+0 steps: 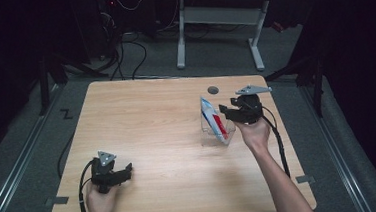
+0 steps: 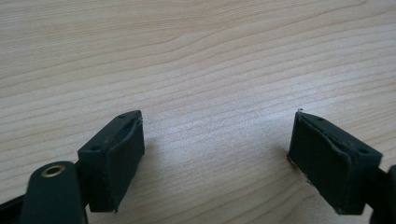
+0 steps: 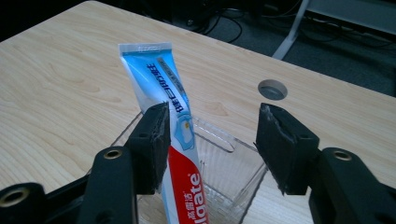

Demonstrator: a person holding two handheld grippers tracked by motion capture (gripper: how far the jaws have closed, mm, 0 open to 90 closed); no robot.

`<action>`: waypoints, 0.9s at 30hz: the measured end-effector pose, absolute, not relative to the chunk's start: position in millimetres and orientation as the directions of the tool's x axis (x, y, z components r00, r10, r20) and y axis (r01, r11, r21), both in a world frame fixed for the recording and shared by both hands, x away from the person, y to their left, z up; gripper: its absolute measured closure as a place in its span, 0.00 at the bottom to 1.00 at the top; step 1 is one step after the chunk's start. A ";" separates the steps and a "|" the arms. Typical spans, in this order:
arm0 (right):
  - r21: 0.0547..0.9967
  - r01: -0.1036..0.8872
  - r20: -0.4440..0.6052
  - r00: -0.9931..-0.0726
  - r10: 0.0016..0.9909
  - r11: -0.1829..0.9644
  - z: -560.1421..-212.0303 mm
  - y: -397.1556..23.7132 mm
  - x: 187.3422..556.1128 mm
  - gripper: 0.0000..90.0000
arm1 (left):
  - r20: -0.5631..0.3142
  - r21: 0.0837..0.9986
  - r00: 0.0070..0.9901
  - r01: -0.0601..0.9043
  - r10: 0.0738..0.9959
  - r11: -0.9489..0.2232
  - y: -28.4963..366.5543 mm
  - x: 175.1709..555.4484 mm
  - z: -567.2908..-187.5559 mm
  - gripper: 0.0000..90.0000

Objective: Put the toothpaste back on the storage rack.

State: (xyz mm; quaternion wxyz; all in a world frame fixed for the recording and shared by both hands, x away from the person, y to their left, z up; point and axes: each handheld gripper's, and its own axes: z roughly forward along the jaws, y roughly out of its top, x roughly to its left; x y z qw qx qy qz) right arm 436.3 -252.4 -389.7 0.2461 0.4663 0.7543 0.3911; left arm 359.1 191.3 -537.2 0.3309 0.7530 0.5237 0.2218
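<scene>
A blue, white and red toothpaste tube (image 1: 213, 118) stands tilted in a clear plastic container (image 1: 205, 132) on the right half of the wooden table (image 1: 152, 118). My right gripper (image 1: 225, 112) sits just right of the container, above its rim. In the right gripper view the tube (image 3: 161, 79) leans against the container (image 3: 224, 154), close beside one pad (image 3: 156, 140). The right gripper (image 3: 212, 121) is open, with a wide gap to the other pad. My left gripper (image 1: 128, 170) rests near the front left of the table. It (image 2: 217, 135) is open over bare wood.
A round cable hole (image 1: 213, 90) lies in the table behind the container. Beyond the far edge stand a white desk frame (image 1: 220, 18) and loose cables (image 1: 132, 50) on the floor. The table's wood (image 2: 196, 56) spreads ahead of the left jaws.
</scene>
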 end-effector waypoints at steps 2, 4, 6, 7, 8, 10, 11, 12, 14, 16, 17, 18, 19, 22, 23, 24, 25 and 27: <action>0.822 0.513 0.000 -0.433 0.902 0.246 -388.9 -255.1 435.2 0.47 | -0.013 0.731 0.353 0.642 0.936 -0.232 191.3 359.1 -537.2 0.20; 0.821 0.519 0.002 -0.424 0.906 0.241 -388.3 -257.9 435.1 0.46 | -0.013 0.731 0.353 0.642 0.936 -0.232 191.3 359.1 -537.2 0.20; 0.820 0.522 0.007 -0.419 0.908 0.234 -387.9 -260.4 434.3 0.46 | -0.013 0.731 0.353 0.642 0.936 -0.232 191.3 359.1 -537.2 0.20; 0.821 0.522 0.009 -0.416 0.909 0.231 -387.7 -262.0 433.7 0.46 | -0.013 0.731 0.353 0.642 0.936 -0.232 191.3 359.1 -537.2 0.20; 0.829 0.514 0.013 -0.413 0.911 0.222 -387.9 -263.8 432.6 0.47 | -0.013 0.731 0.353 0.642 0.935 -0.233 191.3 359.1 -537.2 0.20; 0.834 0.514 0.029 -0.402 0.915 0.200 -389.6 -268.3 430.4 0.47 | -0.013 0.731 0.353 0.642 0.935 -0.233 191.3 359.1 -537.2 0.20; 0.834 0.515 0.031 -0.402 0.915 0.198 -391.2 -271.0 430.0 0.47 | -0.013 0.731 0.353 0.642 0.935 -0.232 191.3 359.1 -537.2 0.20; 0.833 0.519 0.037 -0.397 0.917 0.191 -392.7 -273.2 429.2 0.47 | -0.015 0.732 0.352 0.641 0.936 -0.230 191.2 359.1 -537.3 0.20; 0.837 0.516 0.040 -0.388 0.921 0.181 -394.5 -277.7 426.7 0.48 | -0.015 0.732 0.352 0.641 0.936 -0.230 191.2 359.1 -537.3 0.20; 0.841 0.516 0.051 -0.380 0.924 0.166 -394.8 -283.3 423.6 0.48 | -0.013 0.732 0.354 0.641 0.935 -0.232 191.3 359.2 -537.3 0.20; 0.841 0.515 0.050 -0.380 0.924 0.166 -394.7 -284.9 422.8 0.48 | -0.013 0.732 0.354 0.641 0.935 -0.232 191.3 359.2 -537.3 0.20; 0.841 0.515 0.050 -0.380 0.924 0.166 -394.7 -284.9 422.8 0.48 | -0.014 0.731 0.352 0.642 0.936 -0.231 191.2 359.1 -537.3 0.20; 0.840 0.516 0.049 -0.378 0.924 0.166 -394.5 -286.4 422.0 0.48 | -0.014 0.732 0.352 0.642 0.936 -0.231 191.2 359.1 -537.3 0.20; 0.839 0.519 0.051 -0.373 0.927 0.163 -393.6 -290.2 420.1 0.48 | -0.014 0.732 0.353 0.642 0.936 -0.231 191.2 359.1 -537.3 0.20; 0.838 0.524 0.059 -0.367 0.928 0.154 -393.1 -292.4 418.8 0.48 | -0.014 0.731 0.352 0.642 0.936 -0.231 191.2 359.1 -537.3 0.20; 0.838 0.524 0.059 -0.367 0.928 0.154 -393.1 -292.4 418.8 0.48 | -0.014 0.732 0.352 0.642 0.936 -0.231 191.2 359.1 -537.3 0.20; 0.839 0.521 0.056 -0.368 0.928 0.156 -393.0 -293.7 418.4 0.48 | -0.014 0.732 0.352 0.642 0.936 -0.231 191.2 359.1 -537.3 0.20; 0.841 0.519 0.057 -0.366 0.929 0.153 -392.8 -296.8 416.2 0.48 | -0.013 0.731 0.353 0.641 0.936 -0.232 191.3 359.1 -537.3 0.20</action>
